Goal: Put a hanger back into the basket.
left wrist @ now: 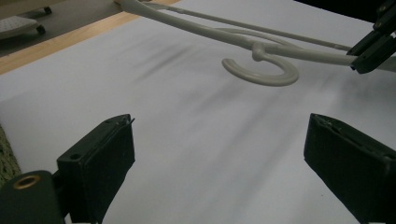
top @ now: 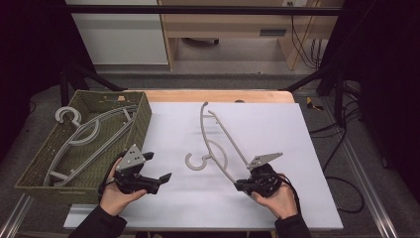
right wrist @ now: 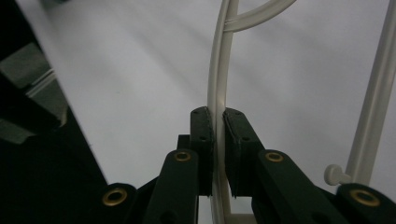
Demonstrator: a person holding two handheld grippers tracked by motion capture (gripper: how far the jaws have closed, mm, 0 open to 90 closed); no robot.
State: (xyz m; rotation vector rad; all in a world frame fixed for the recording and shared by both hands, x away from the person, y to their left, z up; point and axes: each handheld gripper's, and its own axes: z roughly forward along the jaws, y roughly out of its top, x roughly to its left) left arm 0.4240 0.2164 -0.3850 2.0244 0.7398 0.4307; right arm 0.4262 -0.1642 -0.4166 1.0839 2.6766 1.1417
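A beige plastic hanger (top: 218, 144) lies over the white sheet (top: 188, 198), its hook (top: 198, 162) toward the left. My right gripper (top: 240, 185) is shut on the hanger's near end; in the right gripper view the two black pads (right wrist: 203, 135) press on the thin beige arm (right wrist: 219, 93). The left gripper view has the same hanger (left wrist: 261, 46) raised a little off the sheet, with the right gripper's jaws at its end. My left gripper (top: 157, 171) stands open beside the basket, nothing between its fingers (left wrist: 105, 163).
A woven green basket (top: 141, 124) at the left holds more beige hangers (top: 89, 136). The table's wooden far edge (top: 218, 95) borders the sheet. Cables and dark frame posts (top: 341, 89) stand at the right.
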